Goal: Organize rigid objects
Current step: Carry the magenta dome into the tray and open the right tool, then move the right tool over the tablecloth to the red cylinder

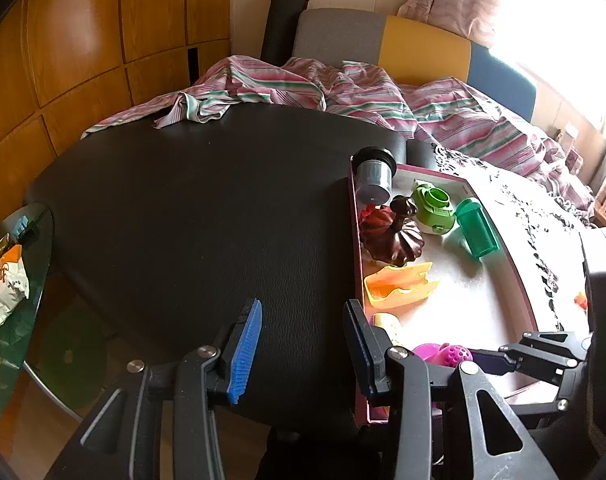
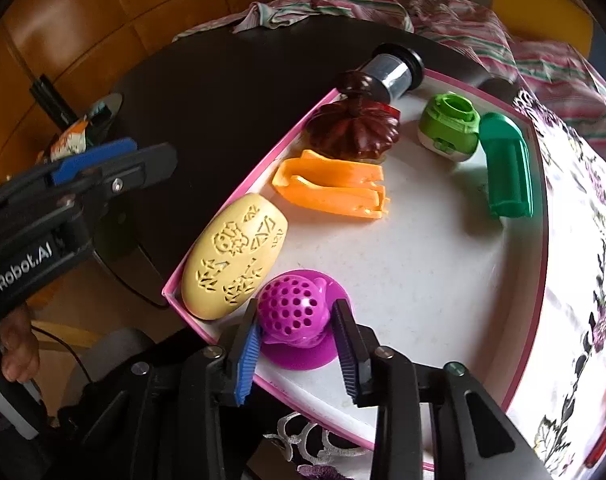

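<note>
Six glossy, prob. plastic items (image 2: 331, 192) in tray (image 2: 515, 360)

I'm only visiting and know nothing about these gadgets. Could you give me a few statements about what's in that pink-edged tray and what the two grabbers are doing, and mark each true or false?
1. The purple perforated ball sits between the right gripper fingers. True.
2. The left gripper holds the orange piece. False: its jaws are empty, over the black surface.
3. The green container stands upright. False: it lies on its side.
4. The cream oval piece lies against the tray wall. True.
5. The tray holds only two things. False: at least seven.
</note>
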`<state>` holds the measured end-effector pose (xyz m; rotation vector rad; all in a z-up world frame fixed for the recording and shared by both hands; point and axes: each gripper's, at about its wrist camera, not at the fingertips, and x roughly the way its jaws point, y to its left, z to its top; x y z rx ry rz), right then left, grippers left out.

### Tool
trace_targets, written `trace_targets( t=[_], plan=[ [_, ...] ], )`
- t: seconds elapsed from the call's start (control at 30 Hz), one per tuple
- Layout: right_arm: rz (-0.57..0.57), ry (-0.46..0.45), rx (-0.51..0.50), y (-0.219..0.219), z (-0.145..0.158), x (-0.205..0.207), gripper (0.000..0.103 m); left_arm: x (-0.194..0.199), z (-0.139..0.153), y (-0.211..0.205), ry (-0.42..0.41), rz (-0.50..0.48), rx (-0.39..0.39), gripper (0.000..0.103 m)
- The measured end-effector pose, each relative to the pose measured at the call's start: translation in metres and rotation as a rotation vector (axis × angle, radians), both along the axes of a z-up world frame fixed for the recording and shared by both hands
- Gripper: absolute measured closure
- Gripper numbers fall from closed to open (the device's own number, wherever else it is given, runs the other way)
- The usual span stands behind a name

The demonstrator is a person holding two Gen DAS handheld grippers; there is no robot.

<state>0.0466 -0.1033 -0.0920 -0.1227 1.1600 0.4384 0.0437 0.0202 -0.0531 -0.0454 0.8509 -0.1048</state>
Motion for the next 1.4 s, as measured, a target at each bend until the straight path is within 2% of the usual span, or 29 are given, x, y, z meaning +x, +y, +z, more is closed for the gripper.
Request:
trace_targets(
  t=[0.23, 0.5, 0.73, 1.07, 1.4],
  plan=[
    [-0.019, 0.003, 0.056, -0.017, 0.007, 0.001, 0.06, -0.001, -0.001, -0.002, 0.004, -0.009, 0.004, 0.06],
    [-0.028, -0.027, 0.071, -0.027, 0.02, -0.006, 0.06, -0.004, 0.002, -0.009, -0.005, -0.025, 0.014, 0.06],
    [-0.057, -0.069, 0.08, -0.053, 0.039, -0.012, 0.06, -0.005, 0.002, -0.014, 0.0, -0.043, 0.023, 0.06],
    [-0.162, -0.11, 0.071, -0.091, 0.056, -0.006, 0.06, -0.006, 0.005, -0.027, -0.006, -0.078, 0.037, 0.06],
    [-0.338, -0.147, 0.049, -0.163, 0.072, -0.002, 0.06, -0.005, 0.007, -0.043, -0.006, -0.113, 0.049, 0.059]
  ],
)
